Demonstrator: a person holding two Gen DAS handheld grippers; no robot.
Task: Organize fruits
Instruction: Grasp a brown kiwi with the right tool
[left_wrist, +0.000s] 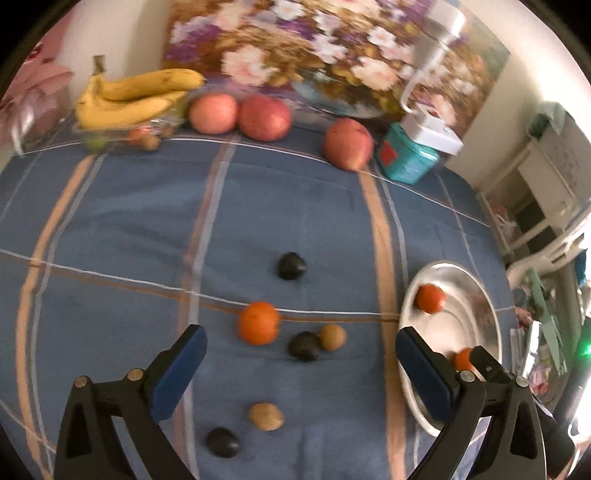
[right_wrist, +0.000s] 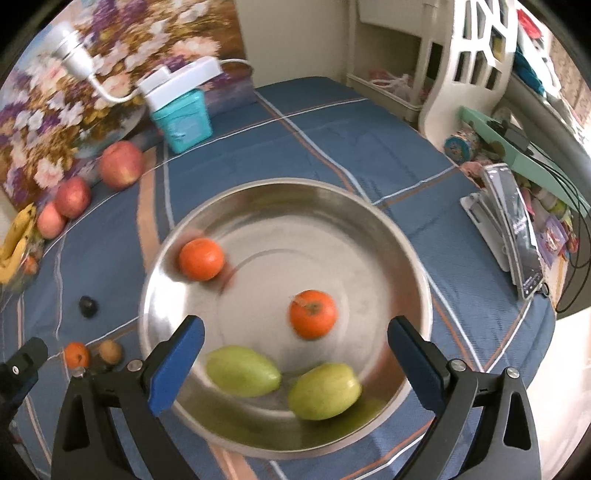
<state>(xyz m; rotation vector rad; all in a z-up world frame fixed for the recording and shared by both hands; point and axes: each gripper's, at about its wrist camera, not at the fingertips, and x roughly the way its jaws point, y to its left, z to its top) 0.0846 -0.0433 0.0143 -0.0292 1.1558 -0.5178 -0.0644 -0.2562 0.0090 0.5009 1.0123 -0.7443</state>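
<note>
The shiny bowl (right_wrist: 388, 236) holds two blurry oranges (right_wrist: 313, 314) and two green fruits (right_wrist: 242, 370). Both jaws are spread wide, holding nothing.

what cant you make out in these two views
- Left wrist view: most of the metal bowl and one orange in it are hidden behind the left tool finger.
- Left wrist view: small fruit under the bananas is too blurred to name.
- Right wrist view: the bananas are cut off by the left edge.
- Right wrist view: the bowl's near rim is hidden behind the right tool.
</note>
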